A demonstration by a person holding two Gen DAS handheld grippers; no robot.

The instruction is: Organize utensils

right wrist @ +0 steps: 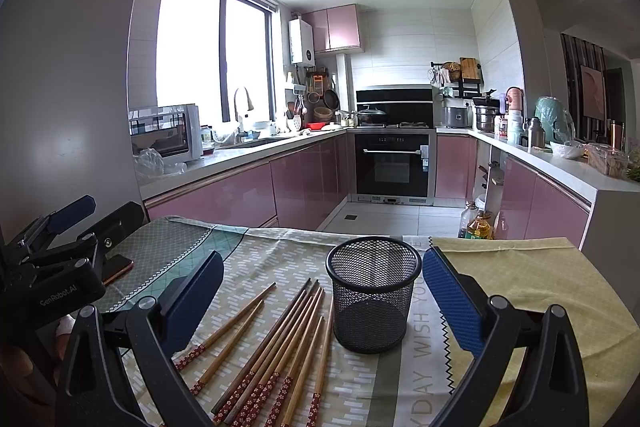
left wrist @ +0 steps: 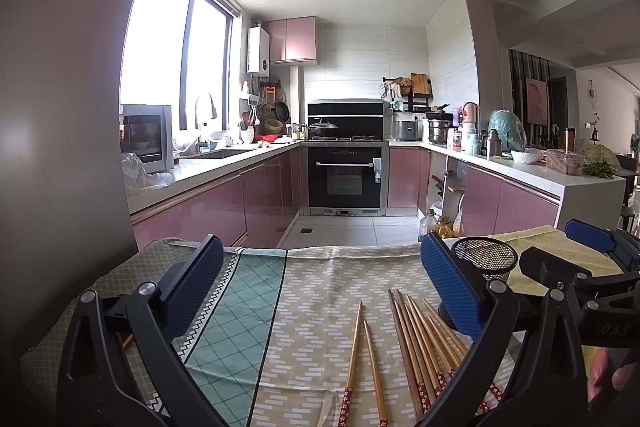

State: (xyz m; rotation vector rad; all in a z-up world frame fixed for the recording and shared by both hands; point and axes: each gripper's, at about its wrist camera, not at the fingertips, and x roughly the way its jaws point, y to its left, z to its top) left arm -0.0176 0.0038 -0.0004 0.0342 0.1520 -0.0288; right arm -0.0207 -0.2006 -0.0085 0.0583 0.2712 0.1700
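Several wooden chopsticks (right wrist: 280, 347) with red flowered ends lie loose on the patterned tablecloth (right wrist: 280, 251), just left of an upright, empty black mesh cup (right wrist: 374, 295). They also show in the left wrist view (left wrist: 420, 343), with the mesh cup (left wrist: 484, 259) behind my right finger. My left gripper (left wrist: 320, 291) is open and empty above the cloth, the chopsticks between its fingers. My right gripper (right wrist: 324, 299) is open and empty, with the cup and chopsticks between its fingers. Each gripper sees the other: the right gripper (left wrist: 592, 267) and the left gripper (right wrist: 60, 247).
A phone (right wrist: 118, 267) lies on the cloth at the left. A yellow cloth (right wrist: 520, 267) covers the table's right part. The table's far edge drops to the kitchen floor; oil bottles (right wrist: 478, 225) stand beyond it. Pink cabinets and counters surround the room.
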